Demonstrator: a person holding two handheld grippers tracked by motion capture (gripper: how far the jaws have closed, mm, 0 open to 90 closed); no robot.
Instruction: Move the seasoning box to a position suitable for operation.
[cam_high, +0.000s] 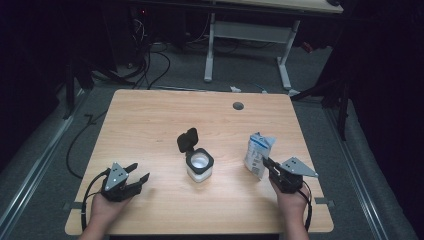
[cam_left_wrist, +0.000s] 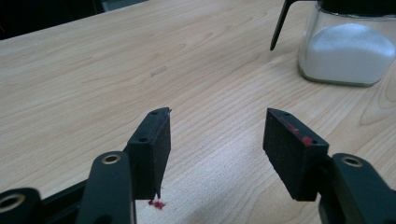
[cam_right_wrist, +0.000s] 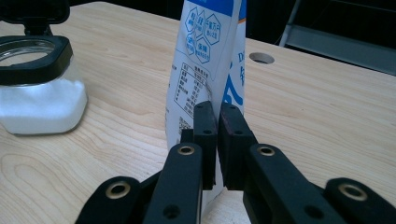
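Right gripper: jaws closed on upright pouch, right of the open jar. Left gripper: jaws open, empty, left of the jar.

The pale wooden bench shows a smooth, matt grain with a faint sheen. Just ahead of the left gripper, whose matt black plastic jaws carry rough, foam-like pads flecked with red, stands a clear glossy glass jar of fine white powder with a matt black plastic flip lid. The right gripper pinches a slick white-and-blue printed plastic pouch, lightly creased.
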